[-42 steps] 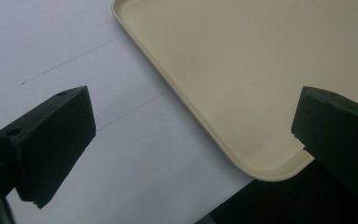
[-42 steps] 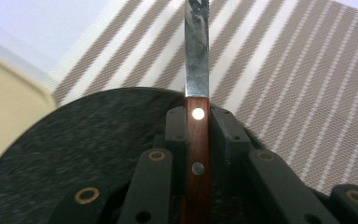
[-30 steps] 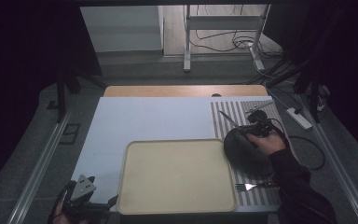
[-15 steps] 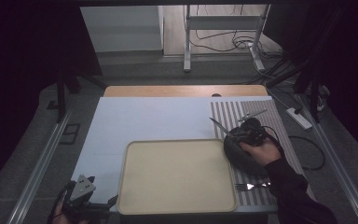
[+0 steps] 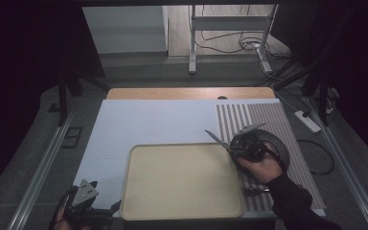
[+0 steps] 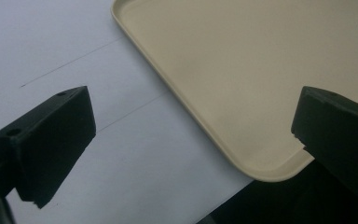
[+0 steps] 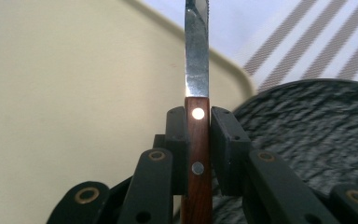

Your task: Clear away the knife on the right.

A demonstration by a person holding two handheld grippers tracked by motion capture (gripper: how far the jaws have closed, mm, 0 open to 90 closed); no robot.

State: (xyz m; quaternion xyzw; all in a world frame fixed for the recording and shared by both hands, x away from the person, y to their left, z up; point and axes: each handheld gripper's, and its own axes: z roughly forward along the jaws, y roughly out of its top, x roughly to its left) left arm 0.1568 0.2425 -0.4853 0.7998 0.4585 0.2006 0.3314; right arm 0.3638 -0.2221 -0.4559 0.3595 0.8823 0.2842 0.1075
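My right gripper is shut on the wooden handle of a table knife, held over the right rim of the beige tray. The steel blade points left and away, over the tray's far right corner. Just behind the gripper lies a dark round plate on the striped mat. My left gripper stands open and holds nothing at the tray's near left corner, over the white table cover.
A fork lies on the striped mat by the tray's near right corner. The table's near edge runs just below the tray. Cables and a power strip lie on the floor to the right.
The right hand has carried the knife leftward, from over the dark plate to the tray's right edge. The left gripper has stayed put.
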